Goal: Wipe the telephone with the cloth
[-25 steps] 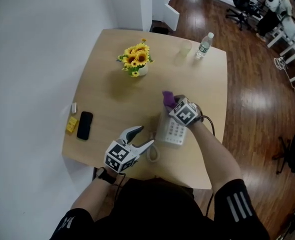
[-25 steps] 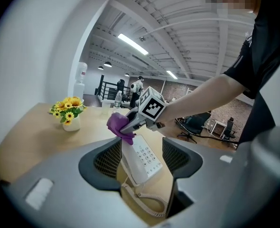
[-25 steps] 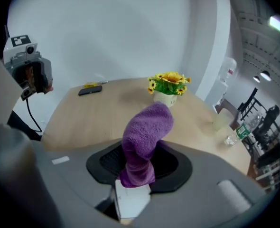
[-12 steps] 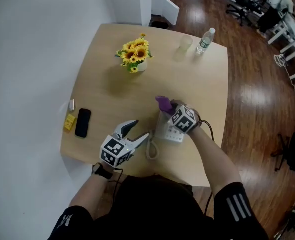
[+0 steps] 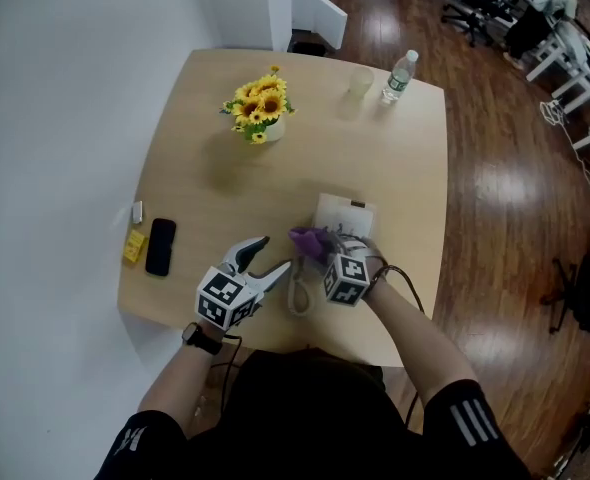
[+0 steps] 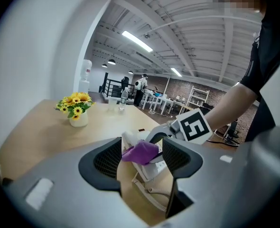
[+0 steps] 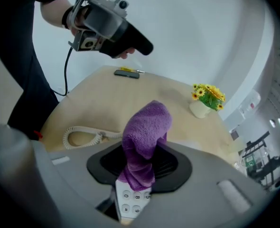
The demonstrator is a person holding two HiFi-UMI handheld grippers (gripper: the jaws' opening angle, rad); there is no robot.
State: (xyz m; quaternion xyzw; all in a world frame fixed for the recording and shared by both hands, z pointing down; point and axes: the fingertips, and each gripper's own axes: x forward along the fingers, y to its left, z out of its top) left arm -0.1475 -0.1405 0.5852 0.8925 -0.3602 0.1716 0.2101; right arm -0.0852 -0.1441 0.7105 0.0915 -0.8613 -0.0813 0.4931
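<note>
A white telephone (image 5: 343, 214) lies on the wooden table (image 5: 205, 183) near its front edge, its coiled cord (image 5: 300, 294) curling to the left. My right gripper (image 5: 322, 251) is shut on a purple cloth (image 5: 308, 239) and holds it over the telephone's near left part. In the right gripper view the cloth (image 7: 145, 139) stands up between the jaws, with the keypad (image 7: 132, 201) just below. My left gripper (image 5: 269, 256) hangs open to the left of the cord with nothing between its fingers. In the left gripper view the cloth (image 6: 140, 152) and telephone (image 6: 150, 169) show ahead, beyond the jaws.
A vase of sunflowers (image 5: 255, 110) stands at the back of the table. A water bottle (image 5: 396, 75) and a clear cup (image 5: 360, 85) are at the far right. A black mobile phone (image 5: 159, 246) and a yellow object (image 5: 133, 247) lie at the left edge.
My right gripper has drawn the cloth across the telephone toward the near left, uncovering the telephone's far part. The left gripper has stayed open in nearly the same place.
</note>
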